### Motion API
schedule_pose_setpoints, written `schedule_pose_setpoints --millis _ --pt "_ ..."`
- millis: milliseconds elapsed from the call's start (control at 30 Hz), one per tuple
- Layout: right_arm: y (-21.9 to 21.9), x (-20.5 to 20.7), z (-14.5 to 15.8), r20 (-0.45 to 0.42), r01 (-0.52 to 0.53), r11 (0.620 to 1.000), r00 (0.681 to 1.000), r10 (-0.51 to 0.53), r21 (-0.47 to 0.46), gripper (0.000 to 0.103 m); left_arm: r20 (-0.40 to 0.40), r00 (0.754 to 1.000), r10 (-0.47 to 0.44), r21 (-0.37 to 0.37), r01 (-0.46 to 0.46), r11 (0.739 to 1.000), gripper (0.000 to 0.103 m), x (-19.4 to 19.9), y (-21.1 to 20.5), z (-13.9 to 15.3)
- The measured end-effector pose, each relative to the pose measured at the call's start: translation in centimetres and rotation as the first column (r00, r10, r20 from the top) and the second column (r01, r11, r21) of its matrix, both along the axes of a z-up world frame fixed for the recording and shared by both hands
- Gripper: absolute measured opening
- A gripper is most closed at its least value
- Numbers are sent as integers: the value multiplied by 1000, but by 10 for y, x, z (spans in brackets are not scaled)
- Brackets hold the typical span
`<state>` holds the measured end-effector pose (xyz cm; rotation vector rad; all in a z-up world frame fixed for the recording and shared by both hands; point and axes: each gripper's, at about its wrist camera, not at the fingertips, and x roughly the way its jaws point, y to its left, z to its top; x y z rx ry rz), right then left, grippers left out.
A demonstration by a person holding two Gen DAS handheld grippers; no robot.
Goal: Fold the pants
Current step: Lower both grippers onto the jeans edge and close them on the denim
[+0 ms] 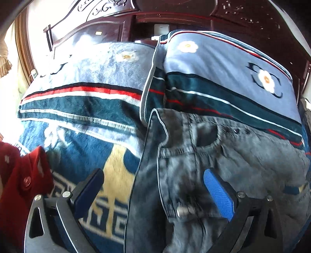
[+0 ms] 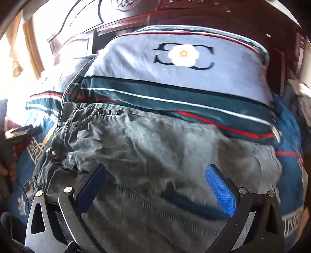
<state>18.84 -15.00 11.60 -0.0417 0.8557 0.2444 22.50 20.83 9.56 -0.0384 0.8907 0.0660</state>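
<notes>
Grey washed jeans (image 1: 223,161) lie on the bed below the pillows, waistband on the left with metal buttons and a front pocket showing. My left gripper (image 1: 153,180) hovers open above the waistband's left edge, one finger over the blanket, the other over the denim. The jeans (image 2: 155,148) fill the right wrist view, spread wide and wrinkled. My right gripper (image 2: 155,175) is open just above the denim near a stitched seam. Nothing sits between either pair of fingers. The left gripper (image 2: 21,132) shows at that view's far left.
Two blue pillows (image 1: 223,77) with flower prints and red and white stripes rest against a dark carved headboard (image 1: 108,17). A blue patterned blanket (image 1: 87,151) covers the bed. A red sleeve (image 1: 21,181) is at the left edge.
</notes>
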Motion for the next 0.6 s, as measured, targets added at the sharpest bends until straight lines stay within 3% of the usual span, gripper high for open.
schedule_pose_setpoints --millis 133,300,600 --pt "2 33 -5 -13 -71 997 997 71 -14 103 -7 1000 -14 15 14 1000 103 32 -1 -7" --pt "4 78 -21 -76 -138 989 988 133 -56 103 -21 1000 -18 94 20 995 103 67 -7 -20" --pt "12 126 -42 -130 -226 969 968 213 -101 103 -55 997 -60 38 62 997 103 93 1 -40"
